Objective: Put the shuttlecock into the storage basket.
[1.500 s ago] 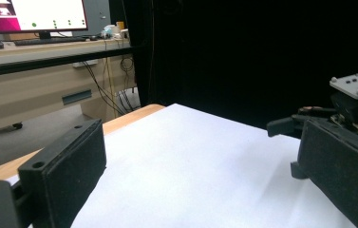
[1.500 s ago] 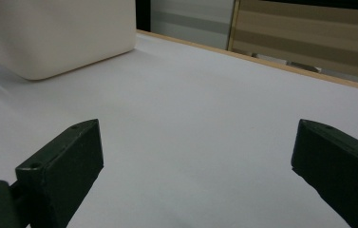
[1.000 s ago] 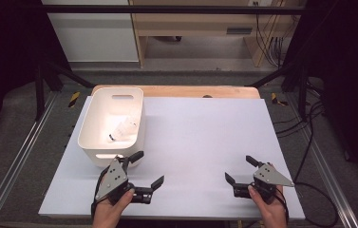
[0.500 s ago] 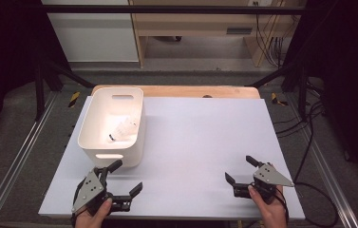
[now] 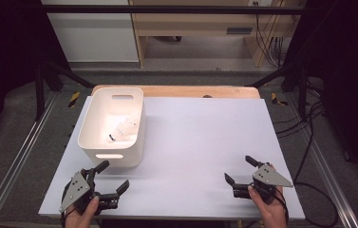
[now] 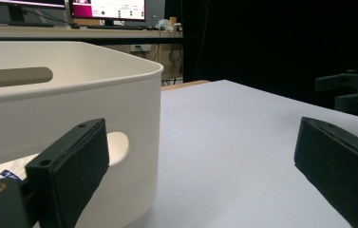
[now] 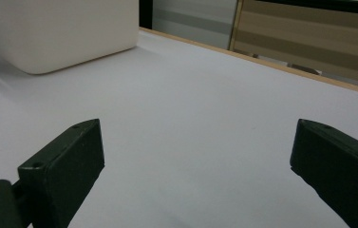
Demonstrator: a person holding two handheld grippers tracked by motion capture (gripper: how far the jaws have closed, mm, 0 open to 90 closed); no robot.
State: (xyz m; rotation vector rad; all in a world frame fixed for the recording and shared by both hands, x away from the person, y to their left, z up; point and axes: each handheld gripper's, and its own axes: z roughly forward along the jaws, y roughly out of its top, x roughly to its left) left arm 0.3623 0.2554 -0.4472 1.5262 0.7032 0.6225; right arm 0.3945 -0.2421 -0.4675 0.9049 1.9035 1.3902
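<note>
- Sitting low by the white bin (image 5: 112, 124), the left gripper (image 5: 112, 178) has its jaws wide apart.
- The right gripper (image 5: 240, 170) rests far off, jaws apart, holding nothing.

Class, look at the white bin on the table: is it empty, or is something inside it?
Not empty. The high view shows a small white packet lying on the floor of the white bin; what the packet is cannot be told.

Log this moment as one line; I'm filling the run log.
left gripper: open, empty | right gripper: open, empty | small bottle: in white bin
</note>
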